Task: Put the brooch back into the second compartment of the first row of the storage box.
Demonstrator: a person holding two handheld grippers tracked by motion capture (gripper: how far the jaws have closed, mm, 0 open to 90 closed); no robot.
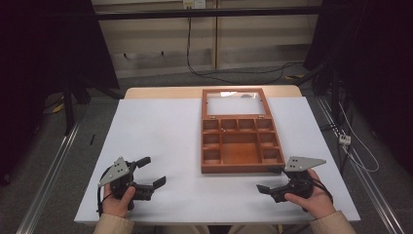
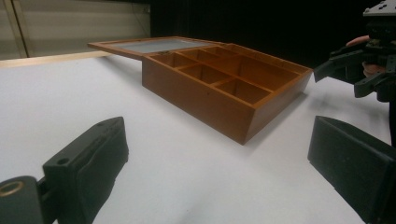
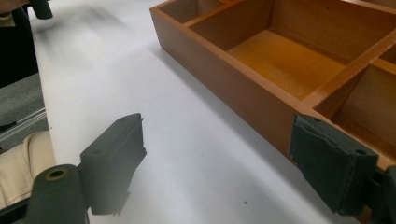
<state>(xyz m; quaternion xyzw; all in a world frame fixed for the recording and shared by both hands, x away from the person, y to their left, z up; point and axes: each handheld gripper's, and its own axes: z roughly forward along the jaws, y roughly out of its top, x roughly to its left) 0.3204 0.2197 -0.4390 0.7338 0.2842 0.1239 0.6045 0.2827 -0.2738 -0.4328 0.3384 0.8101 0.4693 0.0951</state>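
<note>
- Jaws: both sets spread wide, nothing between them. Left gripper [image 1: 149, 171] sits lower left of the high view, right gripper [image 1: 271, 179] lower right, each held by a hand just above the near edge of the desk.
- Desk [image 1: 160, 141]: white top, takes up the middle of the high view, bare apart from the box.
- Wooden box [image 1: 241, 147]: centre-right of the high view, flat on the desk, open. Glass-panelled lid [image 1: 235, 103] lies folded back at the far side, toward the top of the frame. Inside: one large middle compartment ringed by small ones along the far side and both flanks.
- Right gripper is just beside the box's near right corner. In the right gripper view, the right-hand jaw overlaps that corner at lower right of the frame; contact can't be confirmed. The other jaw is over bare desk.
- Left gripper is well apart from the box. In the left gripper view the box [image 2: 224, 86] fills the upper middle, with the right gripper [image 2: 348, 70] at upper right.
</note>
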